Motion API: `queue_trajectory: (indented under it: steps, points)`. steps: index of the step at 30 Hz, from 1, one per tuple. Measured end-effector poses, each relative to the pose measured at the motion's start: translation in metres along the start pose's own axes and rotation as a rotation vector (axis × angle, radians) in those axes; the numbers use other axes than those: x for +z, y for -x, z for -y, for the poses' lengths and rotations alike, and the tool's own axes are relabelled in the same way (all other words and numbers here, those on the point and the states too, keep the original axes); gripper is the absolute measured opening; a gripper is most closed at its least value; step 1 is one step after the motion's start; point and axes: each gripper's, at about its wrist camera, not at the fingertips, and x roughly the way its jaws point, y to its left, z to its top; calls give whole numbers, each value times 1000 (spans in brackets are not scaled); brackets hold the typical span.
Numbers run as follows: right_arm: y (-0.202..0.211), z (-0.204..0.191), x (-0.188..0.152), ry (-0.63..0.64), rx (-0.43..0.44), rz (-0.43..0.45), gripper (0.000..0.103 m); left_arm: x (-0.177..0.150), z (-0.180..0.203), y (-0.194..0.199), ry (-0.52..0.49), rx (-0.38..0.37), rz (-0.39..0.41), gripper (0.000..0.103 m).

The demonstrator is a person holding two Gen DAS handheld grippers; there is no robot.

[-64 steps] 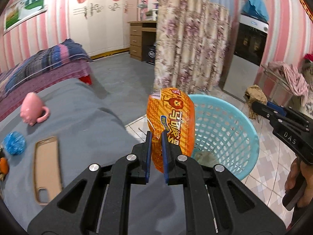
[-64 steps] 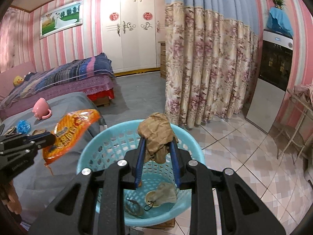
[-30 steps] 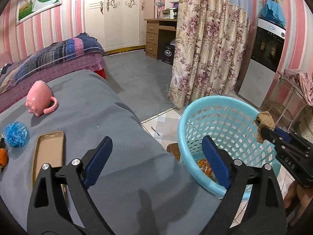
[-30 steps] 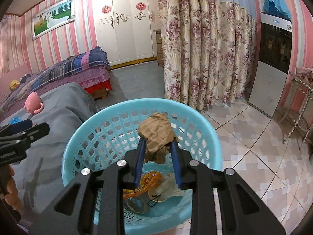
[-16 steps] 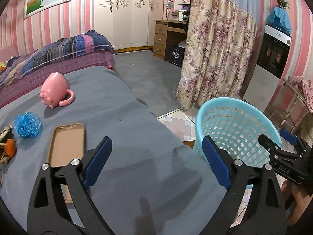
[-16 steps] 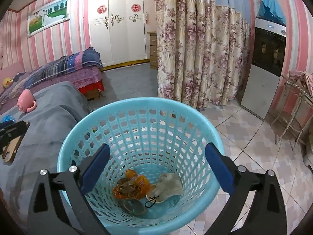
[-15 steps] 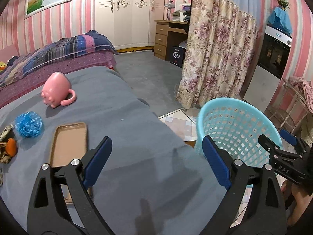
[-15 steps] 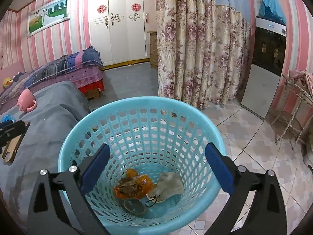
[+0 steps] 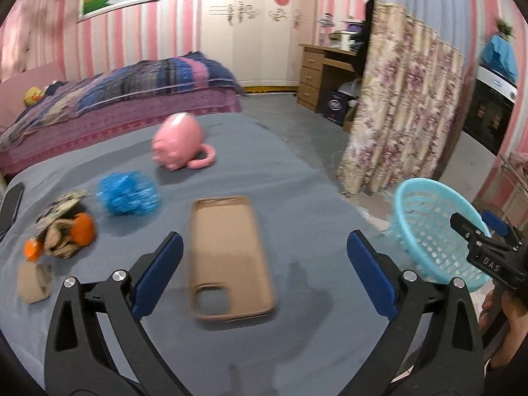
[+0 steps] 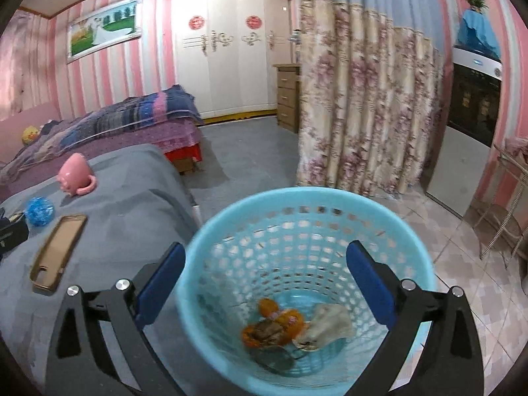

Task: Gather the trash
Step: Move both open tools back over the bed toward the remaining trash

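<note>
1. Right gripper (image 10: 265, 280): its jaws have just been opening and now stand spread, nothing between them; the brown wad it held a second ago has dropped.
2. Basket (image 10: 231, 211), below it: wad and orange wrapper (image 10: 274, 328) lie at the bottom, so both pieces are binned.
3. Left gripper (image 9: 264, 277): jaws spread and empty, swung back over the bed (image 9: 297, 171).
4. Peels (image 9: 66, 234), farther left: likely the next trash.

A perforated plastic basket (image 10: 307, 217) stands beside the matt grey cloth bedcover (image 9: 297, 198); the pink mug (image 9: 178, 145) looks glossy.
</note>
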Motion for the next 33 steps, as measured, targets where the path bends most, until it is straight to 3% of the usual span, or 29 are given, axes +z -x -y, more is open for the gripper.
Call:
queue_trajectory:
  steps: [11, 22, 33]
  points:
    - [3, -86, 12, 59, 118, 5, 96, -17, -106, 25, 76, 147, 0, 97]
    - [-2, -161, 10, 134, 197, -14, 96, -48, -204, 31, 231, 287, -42, 97]
    - [-10, -214, 7, 200, 240, -31, 98, -70, -269, 18, 416, 307, -123, 97]
